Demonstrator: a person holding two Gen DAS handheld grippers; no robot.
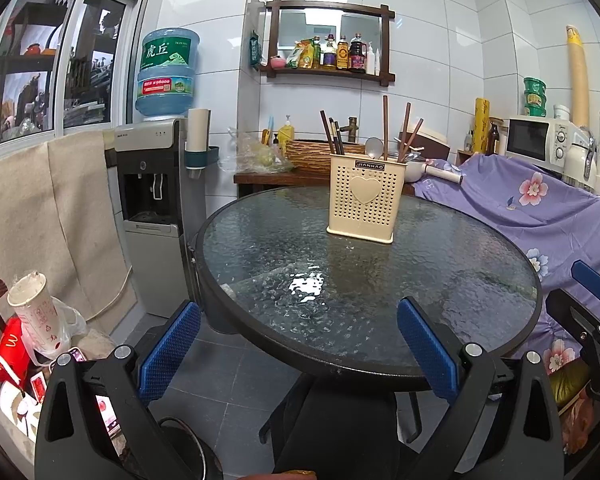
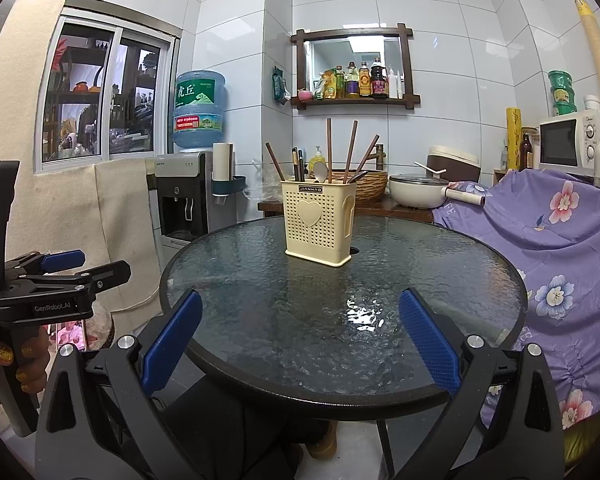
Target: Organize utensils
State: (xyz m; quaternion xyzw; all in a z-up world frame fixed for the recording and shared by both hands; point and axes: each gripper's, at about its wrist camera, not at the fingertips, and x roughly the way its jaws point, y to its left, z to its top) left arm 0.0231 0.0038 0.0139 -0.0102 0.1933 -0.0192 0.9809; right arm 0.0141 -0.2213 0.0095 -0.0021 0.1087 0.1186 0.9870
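Note:
A cream perforated utensil holder [image 1: 366, 198] with a heart on its front stands upright on the round glass table [image 1: 260, 240], toward its far side; it also shows in the right wrist view [image 2: 318, 220]. Several brown chopsticks [image 1: 385, 126] and a spoon [image 1: 374, 147] stick up out of it. My left gripper [image 1: 298, 316] is open and empty, held over the table's near edge. My right gripper [image 2: 300, 308] is open and empty, also at the near edge. The left gripper shows at the left of the right wrist view [image 2: 60, 276].
A water dispenser [image 1: 156, 200] stands left of the table. A purple floral cloth [image 1: 540, 208] covers furniture to the right. A wooden counter behind holds a woven basket [image 2: 370, 186] and a white pot [image 2: 420, 192]. A microwave [image 1: 536, 140] sits far right.

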